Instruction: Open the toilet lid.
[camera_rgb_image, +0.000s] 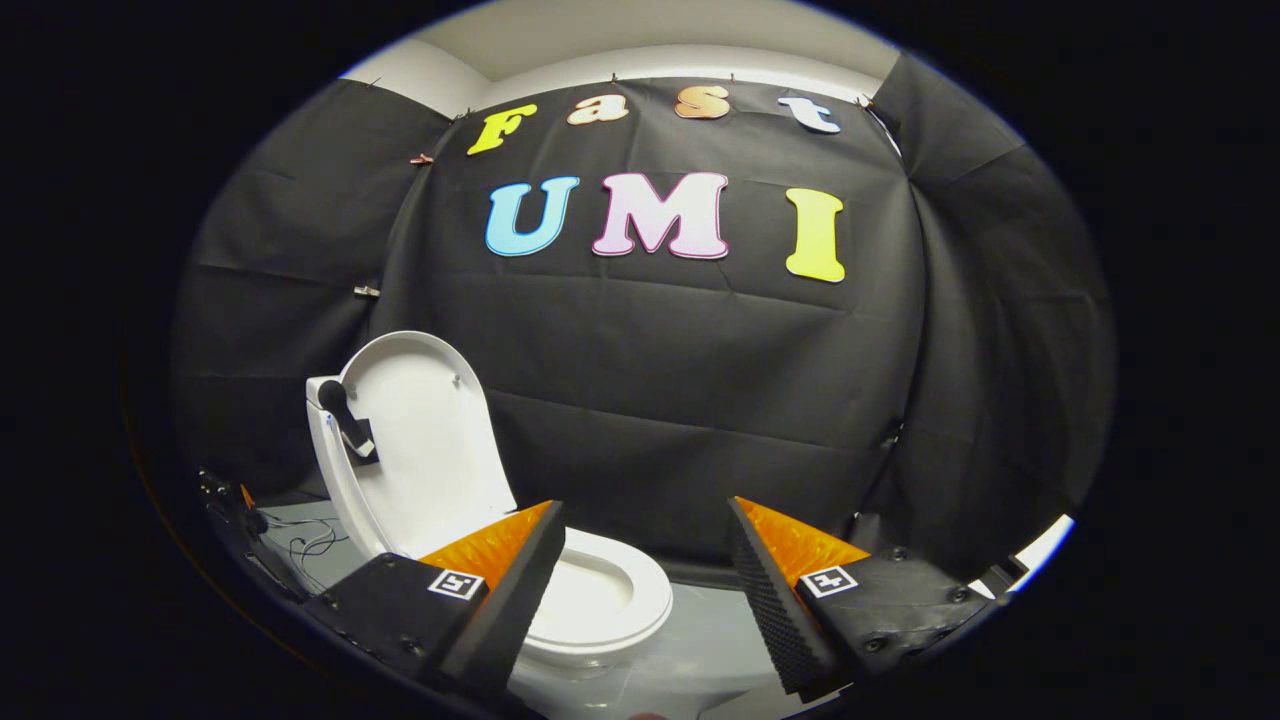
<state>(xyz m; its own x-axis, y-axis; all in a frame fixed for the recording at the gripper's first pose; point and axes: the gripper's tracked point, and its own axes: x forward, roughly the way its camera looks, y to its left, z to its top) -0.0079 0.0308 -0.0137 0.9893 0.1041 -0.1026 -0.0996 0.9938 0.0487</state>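
Black cloth booth wall (660, 400) behind, pale grey floor (700, 640) below w/ thin dark cables (315, 545) lying far left. Small white glossy plastic toilet (600, 600) sits just ahead of the tool's left finger, partly hidden by it. White oval toilet lid (425, 450) already raised, standing near upright and leaning slightly back, underside facing the seat. White ring seat (640, 590) down, bowl opening visible. Dark knobbed handle (345, 415) fixed at lid's left edge, on the tank side.

Tool (648, 590) open wide, fingers well apart, gripping nothing; toilet off to the left of the gap, not between the fingers, no contact w/ lid.

Judgement: task looks done or nearly so, lid up past balance point as far as can be told. Step in hand prob. a clean pull-away. To do it well: keep fingers spread, back off straight and away from the lid so nothing brushes it and tips it fwd. Avoid sweeping left across the seat. If lid not fully resting back, can't tell from here, a light push on its top edge w/ one finger, slow, no clamping. Watch cables on floor when moving left. Risk: small light toilet may shift if bumped.
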